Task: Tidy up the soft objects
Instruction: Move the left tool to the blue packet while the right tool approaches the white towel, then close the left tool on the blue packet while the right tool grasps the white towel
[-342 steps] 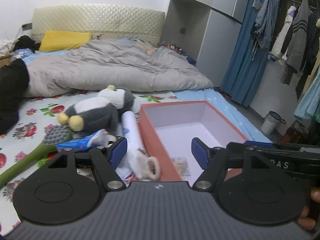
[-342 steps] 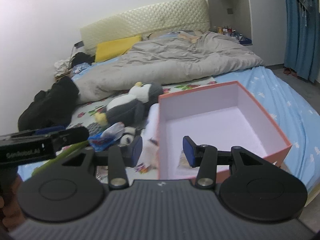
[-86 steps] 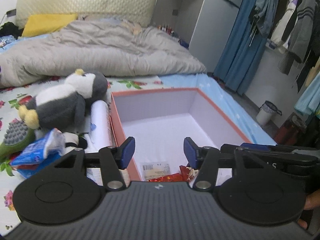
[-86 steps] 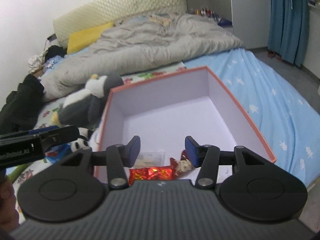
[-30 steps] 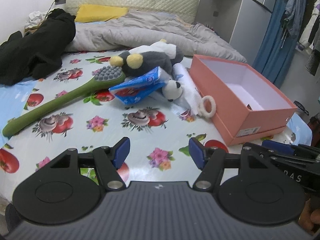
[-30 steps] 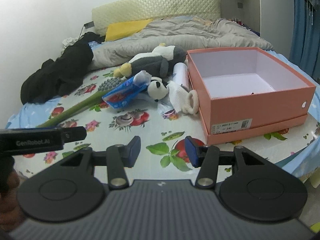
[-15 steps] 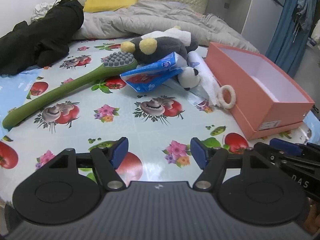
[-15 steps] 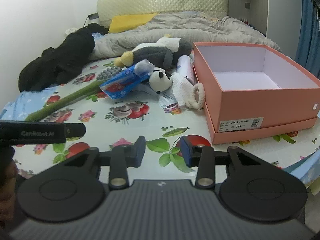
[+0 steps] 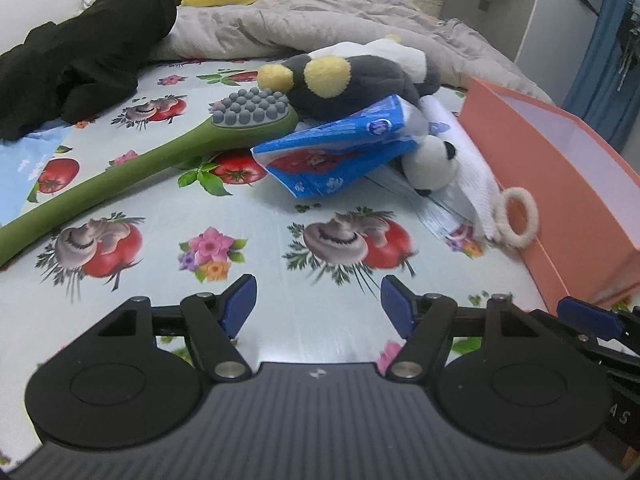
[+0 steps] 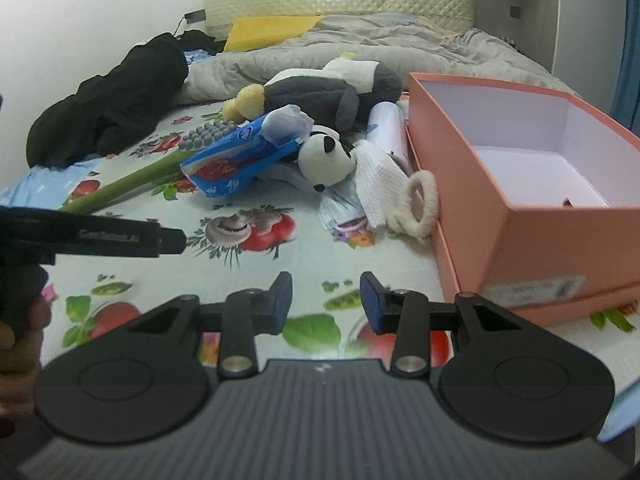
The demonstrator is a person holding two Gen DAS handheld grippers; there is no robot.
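A grey and white plush penguin (image 9: 360, 76) (image 10: 320, 92) lies at the back of a pile on the fruit-print cloth. In front of it lie a blue tissue pack (image 9: 336, 152) (image 10: 244, 156), a small plush panda (image 9: 430, 164) (image 10: 326, 160), a white cloth (image 10: 376, 184) and a fluffy cream ring (image 9: 518, 216) (image 10: 420, 204). An open salmon box (image 9: 560, 184) (image 10: 520, 200) stands to the right. My left gripper (image 9: 318, 306) is open and empty, low over the cloth short of the pile. My right gripper (image 10: 326, 300) is open and empty, beside the box's near left corner.
A long green brush (image 9: 120, 172) (image 10: 132, 180) lies left of the pile. A black garment (image 9: 72, 52) (image 10: 108, 108) and a grey duvet (image 9: 320, 20) lie behind on the bed. The left gripper's body (image 10: 92, 236) shows at the left of the right wrist view.
Both grippers have pulled back out of the box, dropped low over the cloth and are now moving closer to the pile. The right jaws have narrowed slightly.
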